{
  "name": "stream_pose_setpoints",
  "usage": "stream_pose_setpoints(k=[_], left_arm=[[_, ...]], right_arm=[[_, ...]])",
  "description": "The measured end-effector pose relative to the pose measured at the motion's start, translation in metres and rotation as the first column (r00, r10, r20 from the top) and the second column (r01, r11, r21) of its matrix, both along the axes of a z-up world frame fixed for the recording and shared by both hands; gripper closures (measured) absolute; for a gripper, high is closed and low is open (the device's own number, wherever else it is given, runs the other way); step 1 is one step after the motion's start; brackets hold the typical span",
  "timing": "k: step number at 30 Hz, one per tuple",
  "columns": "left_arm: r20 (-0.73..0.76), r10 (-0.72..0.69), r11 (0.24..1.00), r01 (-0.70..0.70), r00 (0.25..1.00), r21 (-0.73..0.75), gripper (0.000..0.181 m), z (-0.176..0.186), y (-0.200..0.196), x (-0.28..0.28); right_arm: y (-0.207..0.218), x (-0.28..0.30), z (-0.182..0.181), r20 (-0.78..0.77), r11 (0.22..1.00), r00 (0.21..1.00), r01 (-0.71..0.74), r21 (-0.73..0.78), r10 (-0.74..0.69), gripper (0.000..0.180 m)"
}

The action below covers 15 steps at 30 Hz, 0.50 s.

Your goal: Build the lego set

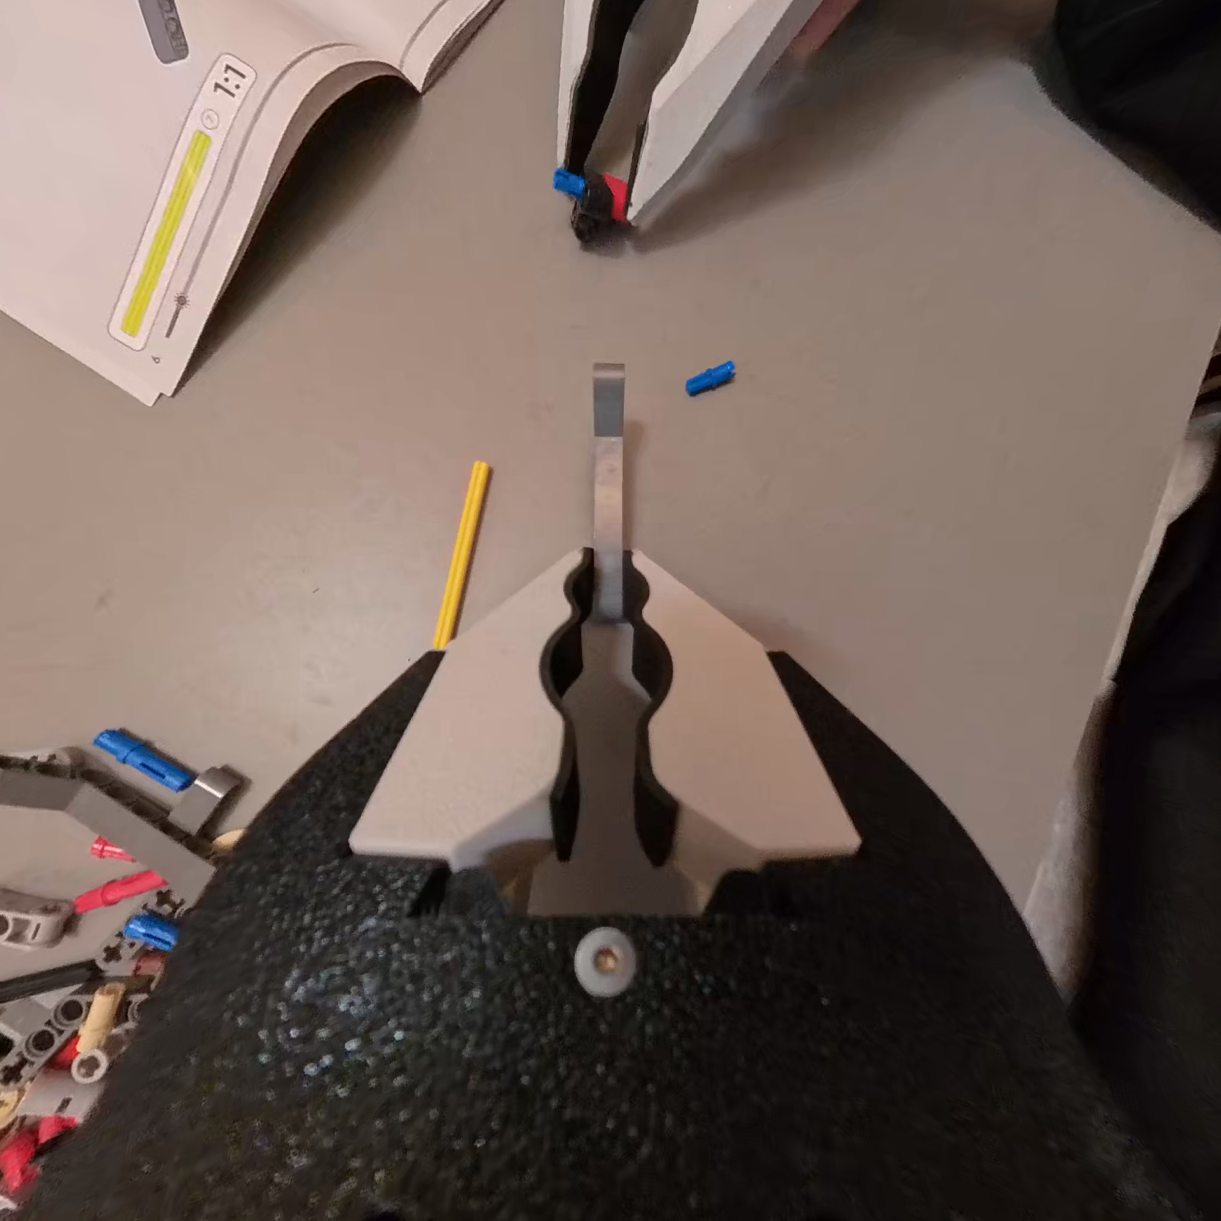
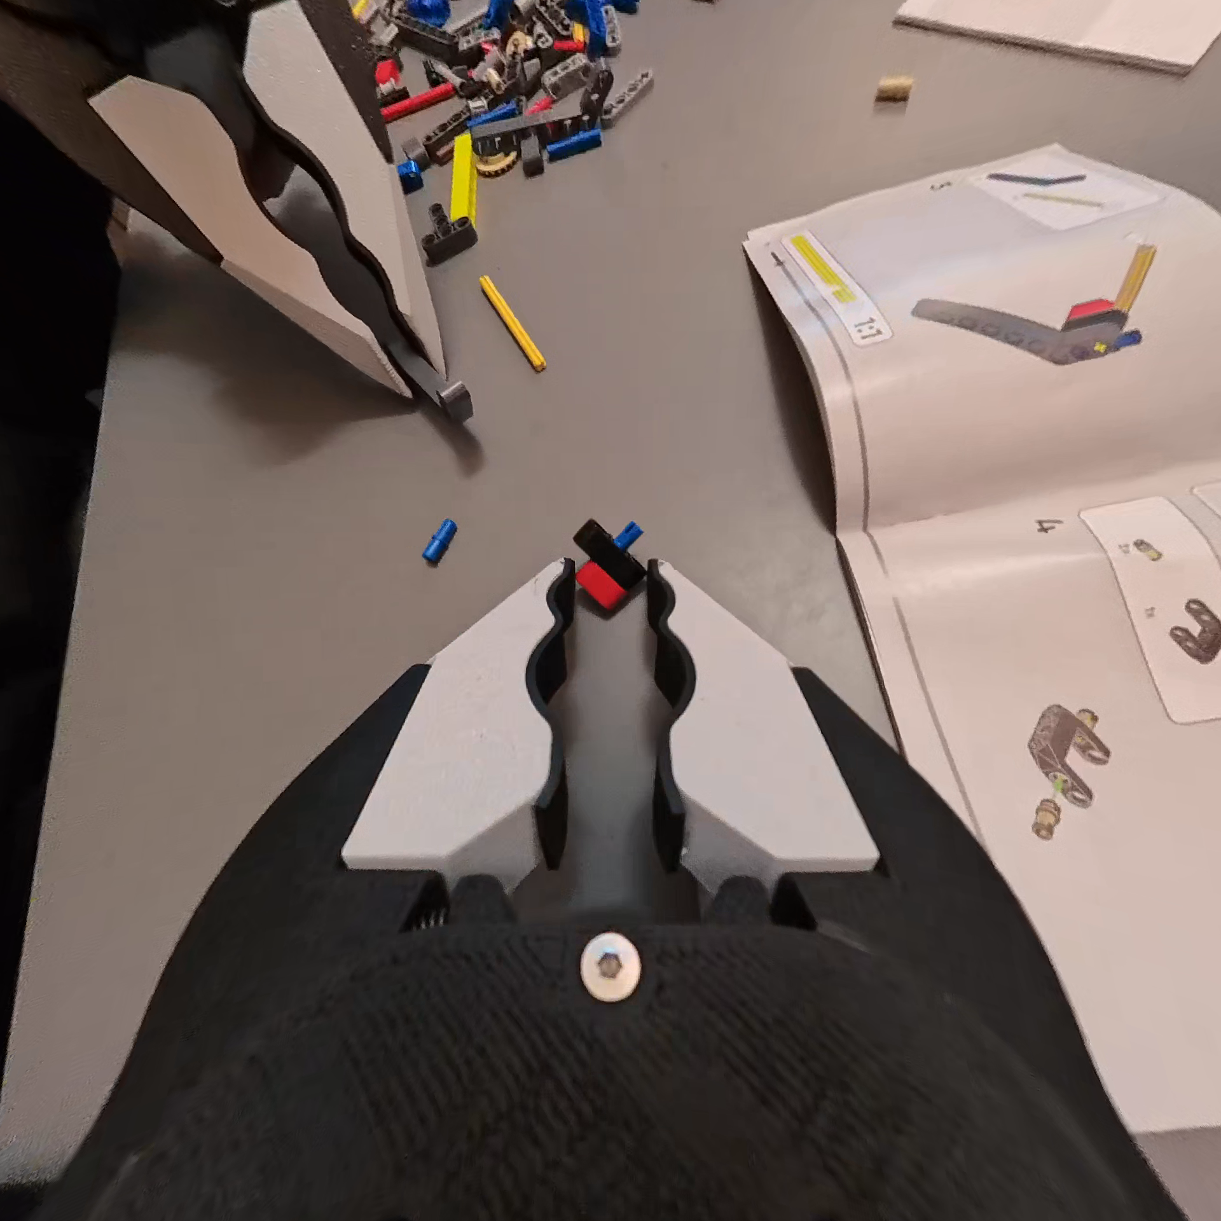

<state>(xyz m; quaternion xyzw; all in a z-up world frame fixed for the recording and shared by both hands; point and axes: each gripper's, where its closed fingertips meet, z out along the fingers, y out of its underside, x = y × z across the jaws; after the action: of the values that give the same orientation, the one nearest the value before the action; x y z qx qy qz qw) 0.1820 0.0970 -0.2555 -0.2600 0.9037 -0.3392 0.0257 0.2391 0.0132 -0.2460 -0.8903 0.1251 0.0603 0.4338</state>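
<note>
My left gripper (image 1: 608, 558) is shut on a long grey beam (image 1: 608, 462) that sticks out forward, low over the grey table. My right gripper (image 2: 608, 571) is shut on a small red and black assembly (image 2: 604, 571) with a blue pin in it, held at the table surface. In the left wrist view the right gripper (image 1: 602, 213) with the assembly (image 1: 594, 193) is straight ahead. In the right wrist view the left gripper (image 2: 423, 380) and the beam's tip (image 2: 456, 401) are at the upper left. A yellow axle (image 1: 462, 555) (image 2: 512, 324) and a loose blue pin (image 1: 710, 378) (image 2: 439, 540) lie between them.
An open instruction booklet (image 2: 991, 462) (image 1: 198, 165) lies to the right of my right gripper. A pile of loose pieces (image 2: 509, 79) (image 1: 66, 958) lies beyond the left gripper. A small tan piece (image 2: 895, 88) and another sheet (image 2: 1057, 33) lie at the far right. About 11 centimetres separates my left fingertips from my right. From the left gripper's tips to the yellow axle (image 1: 462, 555) is close to 4 centimetres. It turns up in the right wrist view (image 2: 508, 316) as well.
</note>
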Motion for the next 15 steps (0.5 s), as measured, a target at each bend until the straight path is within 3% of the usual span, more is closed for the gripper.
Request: stream_pose_setpoints(k=[10, 15], left_arm=[[0.002, -0.002, 1.0, 0.002, 1.0, -0.007, 0.175, 0.0001, 0.0, -0.0002], [0.004, 0.001, 1.0, -0.001, 1.0, -0.013, 0.175, 0.0001, -0.0002, 0.0007]], right_arm=[[-0.0004, 0.0004, -0.0041, 0.053, 0.999, 0.998, -0.022, -0.026, 0.024, 0.161], [-0.0034, 0.0034, -0.003, 0.102, 0.999, 0.994, -0.024, -0.028, 0.027, 0.146]])
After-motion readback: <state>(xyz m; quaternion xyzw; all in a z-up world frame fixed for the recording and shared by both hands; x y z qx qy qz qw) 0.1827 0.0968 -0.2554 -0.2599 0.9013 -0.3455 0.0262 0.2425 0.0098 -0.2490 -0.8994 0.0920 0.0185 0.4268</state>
